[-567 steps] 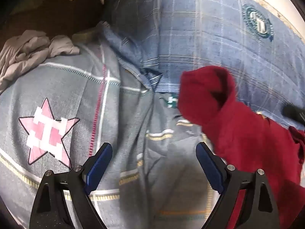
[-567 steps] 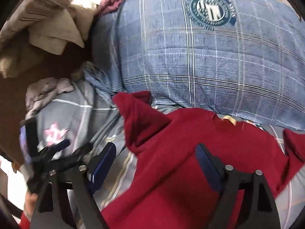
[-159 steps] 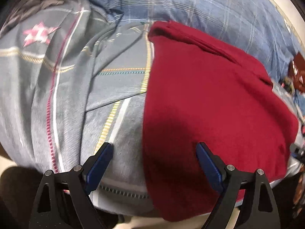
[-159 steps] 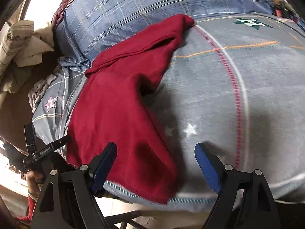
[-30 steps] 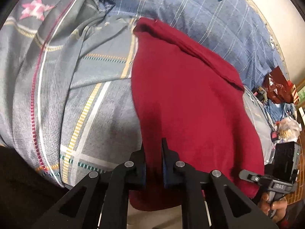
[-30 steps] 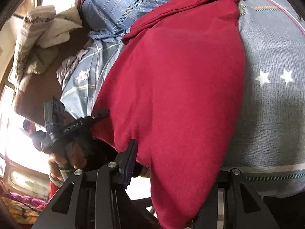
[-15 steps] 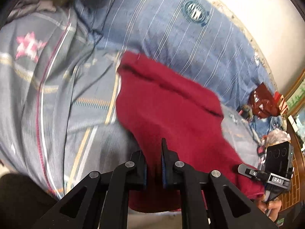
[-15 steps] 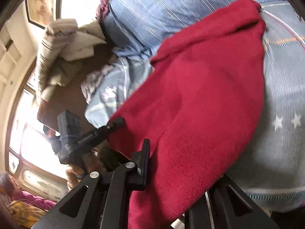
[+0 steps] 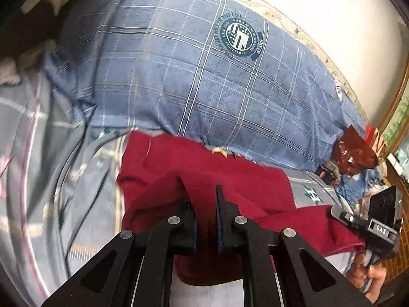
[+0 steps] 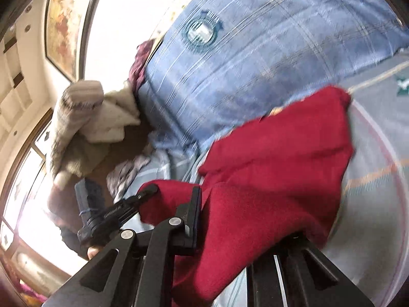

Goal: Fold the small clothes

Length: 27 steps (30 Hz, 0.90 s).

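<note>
Left gripper [image 9: 205,208]: I clamp the shirt [image 9: 230,179] hem.
Right gripper [image 10: 225,220]: I pinch the other corner (cloth hides one finger).
Shirt: collar at 12 o'clock, lying on the bed [image 9: 64,179]; hem raised.
Fold: toward 12.

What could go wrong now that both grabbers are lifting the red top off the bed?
The left hand-held gripper pinches only the hem of the red top, so the cloth might slip out. The right hand-held gripper is buried under a thick bunch of it; it may have caught extra layers and make a crooked fold. The far end near the blue pillow is already rumpled, so creases could get folded in.
</note>
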{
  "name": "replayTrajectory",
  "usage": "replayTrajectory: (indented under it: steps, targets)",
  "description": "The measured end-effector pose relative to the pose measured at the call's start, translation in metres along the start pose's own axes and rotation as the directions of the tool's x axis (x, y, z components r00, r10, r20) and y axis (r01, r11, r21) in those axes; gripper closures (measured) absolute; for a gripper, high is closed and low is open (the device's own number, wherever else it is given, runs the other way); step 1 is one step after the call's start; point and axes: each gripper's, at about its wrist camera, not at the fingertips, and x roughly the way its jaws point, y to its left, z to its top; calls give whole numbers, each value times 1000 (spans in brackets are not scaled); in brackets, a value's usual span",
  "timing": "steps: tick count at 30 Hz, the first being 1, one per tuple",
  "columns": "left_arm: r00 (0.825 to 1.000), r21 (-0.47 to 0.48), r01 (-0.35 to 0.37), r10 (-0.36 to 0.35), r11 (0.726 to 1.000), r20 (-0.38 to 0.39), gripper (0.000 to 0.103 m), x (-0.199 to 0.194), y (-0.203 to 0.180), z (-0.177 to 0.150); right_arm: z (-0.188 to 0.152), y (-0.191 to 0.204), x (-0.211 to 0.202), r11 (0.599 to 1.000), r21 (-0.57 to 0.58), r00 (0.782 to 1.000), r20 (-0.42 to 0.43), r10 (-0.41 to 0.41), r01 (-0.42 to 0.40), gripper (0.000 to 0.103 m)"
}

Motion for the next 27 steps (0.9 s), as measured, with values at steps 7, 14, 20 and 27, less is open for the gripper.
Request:
replayTrajectory:
  steps: [7,14,20,27]
  targets:
    - [995,-67,-100,98,993,-35,94,74,14,43,71,-48,45,995,48,996,-13,-92,93,91]
    - [982,-123,-167,154,978,-108,92,153,35,66,116,-99,108,977,117,982,-85,-167,176,82]
    - [980,-210,-197,188,958,-64,54,161,65,77,132,-135,107,957,241,982,-131,-135,164,50]
    - [982,-149,-188,189,971,-2,41,130,66,75,131,-95,45,979,67,980,-63,-188,192,43]
